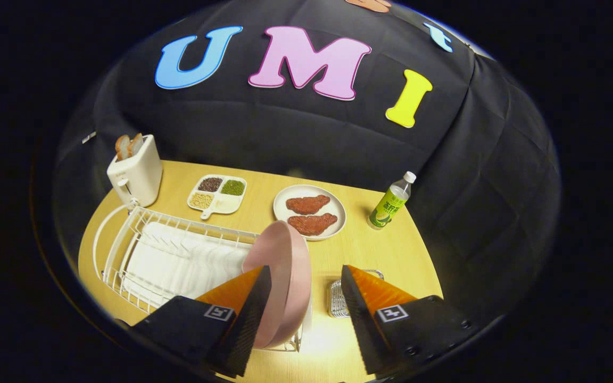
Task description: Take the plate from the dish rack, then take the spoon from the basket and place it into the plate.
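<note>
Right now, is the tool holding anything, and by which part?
Nothing is held. The tool is open; the pink plate stands on edge in the dish rack, its rim between the fingers, touching the left one only.

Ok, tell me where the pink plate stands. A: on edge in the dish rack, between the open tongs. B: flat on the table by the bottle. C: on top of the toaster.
A: the pink plate stands on edge in the dish rack, between the open tongs.

Your fingers are orange with black ribbed pads; between them stands the pink plate. The dish rack at ten o'clock is white wire, the toaster cream, the tabletop yellow wood. At one o'clock, the bottle wears green.
</note>
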### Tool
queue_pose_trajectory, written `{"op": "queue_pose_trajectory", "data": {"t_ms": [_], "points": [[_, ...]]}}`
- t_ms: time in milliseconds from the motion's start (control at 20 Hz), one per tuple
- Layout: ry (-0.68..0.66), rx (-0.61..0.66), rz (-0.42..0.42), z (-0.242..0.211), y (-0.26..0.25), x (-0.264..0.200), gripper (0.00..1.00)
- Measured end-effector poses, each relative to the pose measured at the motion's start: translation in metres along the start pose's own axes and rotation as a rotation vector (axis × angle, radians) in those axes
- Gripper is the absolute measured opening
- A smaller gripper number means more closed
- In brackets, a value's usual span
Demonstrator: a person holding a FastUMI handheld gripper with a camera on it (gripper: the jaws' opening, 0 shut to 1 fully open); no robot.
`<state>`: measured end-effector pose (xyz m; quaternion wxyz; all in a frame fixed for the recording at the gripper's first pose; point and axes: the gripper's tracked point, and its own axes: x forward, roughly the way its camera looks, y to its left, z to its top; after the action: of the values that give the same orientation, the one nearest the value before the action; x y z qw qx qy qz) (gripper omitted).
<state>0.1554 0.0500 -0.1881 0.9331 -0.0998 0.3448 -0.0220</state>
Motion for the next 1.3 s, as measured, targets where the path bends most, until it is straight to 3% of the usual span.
{"op": "queue_pose_trajectory", "data": {"t_ms": [250, 400, 550, 1000, 1300], "points": [[0.069, 0.134, -0.022, -0.011, 0.001, 0.020, 0.60], [0.113, 0.224, 0.009, -0.017, 0.013, 0.027, 0.44], [0.113, 0.214, -0.012, -0.018, 0.014, 0.028, 0.29], [0.031, 0.141, -0.117, 0.003, 0.009, 0.011, 0.25], [0.078, 0.204, -0.101, -0.011, 0.000, 0.004, 0.25]]}}
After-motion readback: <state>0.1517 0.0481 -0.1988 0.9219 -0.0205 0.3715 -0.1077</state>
